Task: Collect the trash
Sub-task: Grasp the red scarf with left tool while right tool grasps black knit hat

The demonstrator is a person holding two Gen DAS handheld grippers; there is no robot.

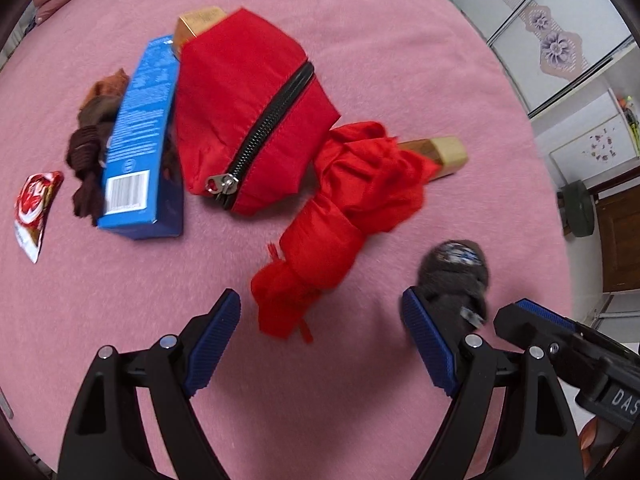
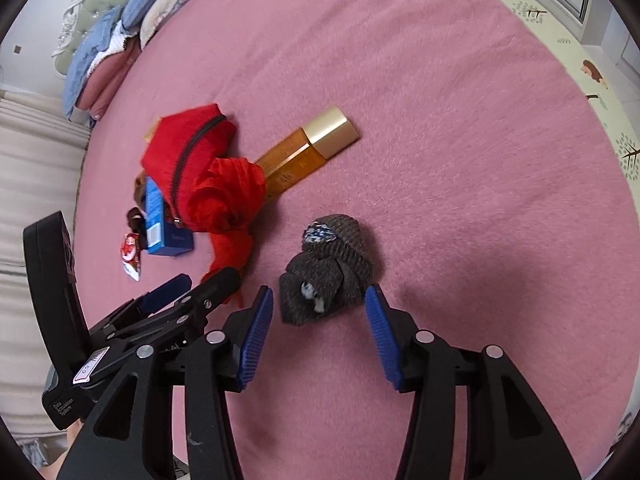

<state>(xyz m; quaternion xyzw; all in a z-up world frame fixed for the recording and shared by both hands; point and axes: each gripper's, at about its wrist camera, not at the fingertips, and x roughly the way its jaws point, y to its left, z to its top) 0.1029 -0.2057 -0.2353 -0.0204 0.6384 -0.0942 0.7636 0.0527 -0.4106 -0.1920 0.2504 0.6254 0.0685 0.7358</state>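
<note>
On the pink plush bedspread a loose cluster of things lies ahead of both grippers. The left gripper hangs above the cover with its blue-padded fingers spread wide and nothing between them; the knotted end of a crumpled red cloth lies just in front of the gap. The right gripper also has its fingers apart, and a rolled grey knitted sock bundle with a blue-and-white patch sits just ahead of the opening, near the pads but not clamped.

The one clear piece of trash, a flat red-and-white snack wrapper, lies at the far left edge of the cluster, apart from both grippers. Between it and the grippers stand a long blue cardboard box with a barcode and a heap of dark brown knitted socks pressed against the box's left side. A red zippered fabric pouch leans on the box's right side, its zip closed. An amber bottle with a gold cap lies on its side, its lower end covered by the red cloth. A gold-coloured box end pokes out behind the pouch.

Counted: one wrapper, one blue box, one pouch, one red cloth, one amber bottle, one grey bundle, one brown heap.
</note>
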